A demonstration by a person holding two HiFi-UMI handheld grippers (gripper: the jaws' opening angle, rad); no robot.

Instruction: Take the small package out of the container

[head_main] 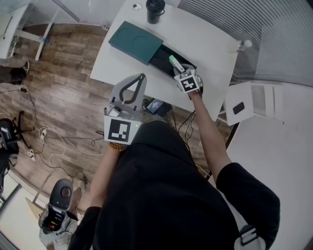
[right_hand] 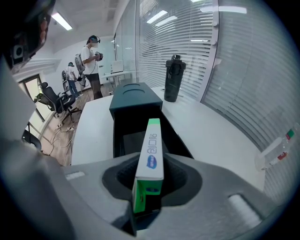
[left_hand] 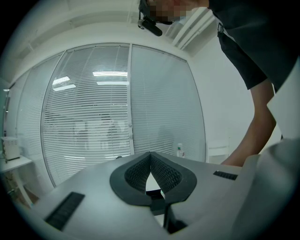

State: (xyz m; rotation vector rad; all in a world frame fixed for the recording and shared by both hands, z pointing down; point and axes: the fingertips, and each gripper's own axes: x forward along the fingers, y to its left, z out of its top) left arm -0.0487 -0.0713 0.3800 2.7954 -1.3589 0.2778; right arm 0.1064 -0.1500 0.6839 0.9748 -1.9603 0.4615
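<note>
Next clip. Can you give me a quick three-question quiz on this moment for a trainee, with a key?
1. True or false: the left gripper holds the package.
2. What stands on the table beyond the container? A) a black bottle B) a red mug C) a laptop
3. Fill in: the right gripper is shut on the ____.
Key: 1 false, its jaws are together with nothing between them; 2 A; 3 package.

head: down on table (head_main: 210, 44) | left: level, at blinds (left_hand: 89, 117) | right: close over container (right_hand: 136, 101), also head's
</note>
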